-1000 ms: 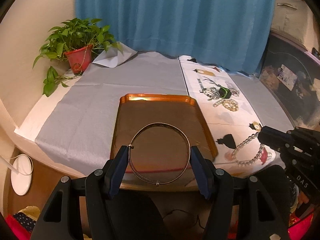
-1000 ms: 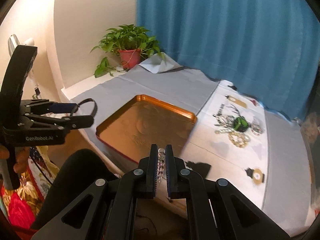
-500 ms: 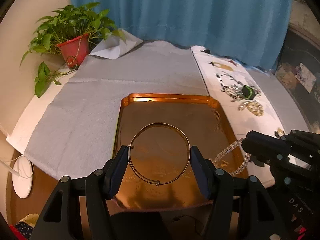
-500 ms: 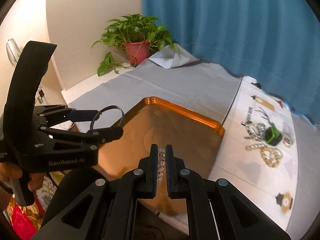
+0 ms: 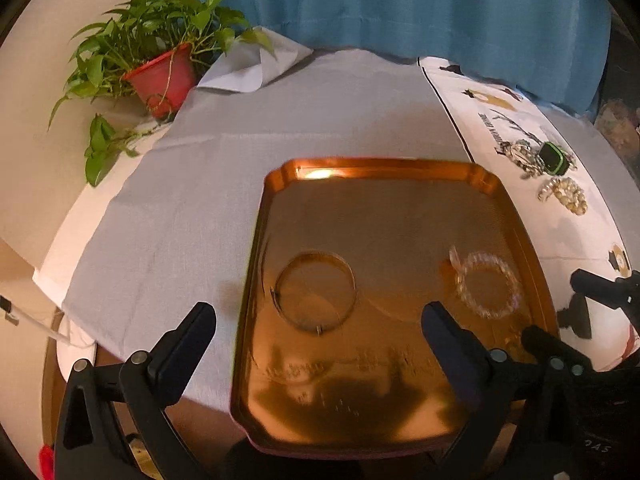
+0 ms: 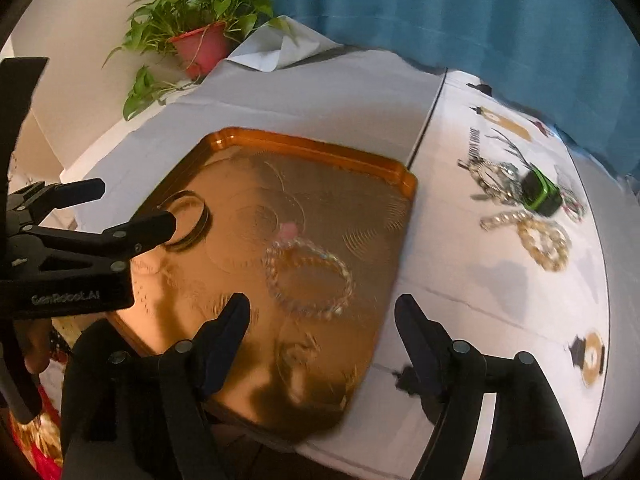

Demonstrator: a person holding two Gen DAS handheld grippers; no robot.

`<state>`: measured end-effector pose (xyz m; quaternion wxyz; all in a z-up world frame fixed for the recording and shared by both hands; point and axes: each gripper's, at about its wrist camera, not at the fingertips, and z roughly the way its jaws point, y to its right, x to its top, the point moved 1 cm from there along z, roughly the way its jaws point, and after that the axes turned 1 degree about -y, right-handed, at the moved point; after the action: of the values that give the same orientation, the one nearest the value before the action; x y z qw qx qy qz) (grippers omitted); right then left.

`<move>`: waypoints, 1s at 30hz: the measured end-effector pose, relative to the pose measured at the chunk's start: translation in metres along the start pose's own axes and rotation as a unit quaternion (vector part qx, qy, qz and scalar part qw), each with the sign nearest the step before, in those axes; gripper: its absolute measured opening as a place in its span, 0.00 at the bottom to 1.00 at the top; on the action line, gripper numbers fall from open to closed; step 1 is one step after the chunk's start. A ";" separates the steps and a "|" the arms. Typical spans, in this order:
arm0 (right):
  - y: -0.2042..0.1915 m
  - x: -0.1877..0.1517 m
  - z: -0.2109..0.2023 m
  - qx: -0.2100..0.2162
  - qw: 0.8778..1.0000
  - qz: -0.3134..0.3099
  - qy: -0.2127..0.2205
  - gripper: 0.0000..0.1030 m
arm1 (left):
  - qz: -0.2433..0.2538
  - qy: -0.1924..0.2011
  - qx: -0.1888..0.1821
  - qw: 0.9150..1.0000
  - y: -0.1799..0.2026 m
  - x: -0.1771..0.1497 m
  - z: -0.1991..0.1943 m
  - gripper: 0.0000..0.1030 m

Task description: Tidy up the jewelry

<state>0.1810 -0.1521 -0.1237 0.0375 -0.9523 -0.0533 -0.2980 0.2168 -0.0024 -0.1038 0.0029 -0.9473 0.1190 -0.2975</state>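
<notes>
Fingers (image 5: 184,344) of both the left gripper (image 5: 320,336) and right gripper (image 6: 324,320) are spreading wide and empty above the copper tray (image 5: 380,168), where a thin metal bangle (image 5: 316,292) is lying at nine o'clock from a clear beaded bracelet (image 5: 486,284).

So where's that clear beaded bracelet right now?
The beaded bracelet lies flat on the right side of the orange tray, beside the thin metal bangle on the tray's left. Both views show it just ahead of the right gripper, whose jaws are open.
</notes>
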 end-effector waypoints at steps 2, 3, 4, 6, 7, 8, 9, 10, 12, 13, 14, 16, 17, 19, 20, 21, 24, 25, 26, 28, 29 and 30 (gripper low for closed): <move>0.001 -0.007 -0.010 -0.007 1.000 0.004 0.003 0.73 | -0.005 0.001 0.000 1.000 0.002 -0.008 -0.010 0.99; 0.001 -0.010 -0.016 -0.008 1.000 0.004 0.005 0.73 | -0.008 0.004 0.000 1.000 0.003 -0.013 -0.017 0.99; 0.000 -0.013 -0.022 -0.010 1.000 0.005 0.007 0.73 | -0.009 0.006 0.000 1.000 0.004 -0.016 -0.023 0.99; 0.000 -0.022 -0.040 -0.017 1.000 0.010 0.017 0.73 | -0.011 0.011 0.001 1.000 0.007 -0.026 -0.038 0.99; 0.000 -0.025 -0.048 -0.019 1.000 0.012 0.021 0.73 | -0.011 0.014 0.000 1.000 0.009 -0.031 -0.046 0.99; 0.000 -0.032 -0.060 -0.020 0.999 0.016 0.028 0.74 | -0.009 0.017 -0.002 1.000 0.011 -0.038 -0.057 0.99; 0.001 -0.037 -0.070 -0.020 0.999 0.019 0.034 0.74 | -0.008 0.019 -0.002 1.000 0.013 -0.041 -0.062 0.99; 0.000 -0.042 -0.079 -0.019 0.999 0.021 0.040 0.74 | -0.005 0.024 -0.003 1.000 0.016 -0.047 -0.072 0.99; -0.003 -0.053 -0.101 -0.021 0.998 0.020 0.053 0.74 | 0.001 0.033 -0.004 0.999 0.021 -0.055 -0.089 0.99; -0.006 -0.058 -0.110 -0.022 0.998 0.018 0.059 0.75 | 0.004 0.040 -0.004 0.999 0.024 -0.062 -0.101 0.99; -0.009 -0.063 -0.122 -0.025 0.997 0.015 0.067 0.75 | 0.006 0.045 -0.004 0.999 0.026 -0.065 -0.108 0.99; -0.015 -0.074 -0.142 -0.028 0.996 0.008 0.082 0.77 | 0.012 0.059 -0.001 0.998 0.032 -0.075 -0.128 0.99; -0.017 -0.078 -0.148 -0.030 0.996 0.006 0.087 0.77 | 0.016 0.066 -0.001 0.998 0.034 -0.080 -0.138 0.99; -0.021 -0.088 -0.163 -0.035 0.995 0.002 0.097 0.78 | 0.022 0.076 0.000 0.997 0.039 -0.087 -0.153 0.99; -0.023 -0.092 -0.170 -0.036 0.994 0.002 0.101 0.78 | 0.024 0.080 0.000 0.997 0.041 -0.089 -0.158 0.99; -0.024 -0.096 -0.176 -0.038 0.994 0.003 0.106 0.78 | 0.026 0.085 0.001 0.996 0.042 -0.092 -0.164 0.99; -0.024 -0.107 -0.194 -0.041 0.992 0.006 0.118 0.78 | 0.031 0.099 0.003 0.995 0.047 -0.100 -0.179 0.99; -0.024 -0.110 -0.199 -0.042 0.992 0.006 0.121 0.78 | 0.032 0.101 0.007 0.994 0.048 -0.101 -0.182 0.99; -0.024 -0.112 -0.201 -0.044 0.991 0.006 0.123 0.78 | 0.032 0.103 0.008 0.994 0.049 -0.103 -0.184 0.99; -0.024 -0.117 -0.208 -0.046 0.991 0.006 0.125 0.78 | 0.034 0.110 0.008 0.993 0.050 -0.106 -0.191 0.99; -0.024 -0.120 -0.211 -0.046 0.991 0.006 0.127 0.78 | 0.034 0.113 0.008 0.993 0.050 -0.107 -0.194 0.99; -0.024 -0.122 -0.213 -0.046 0.991 0.005 0.128 0.78 | 0.033 0.118 0.008 0.992 0.050 -0.107 -0.196 0.99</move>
<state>-0.0414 -0.1595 -0.0177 0.0013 -0.9071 -0.0292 -0.4198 0.0099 -0.0135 -0.0062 0.0060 -0.9011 0.1475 -0.4077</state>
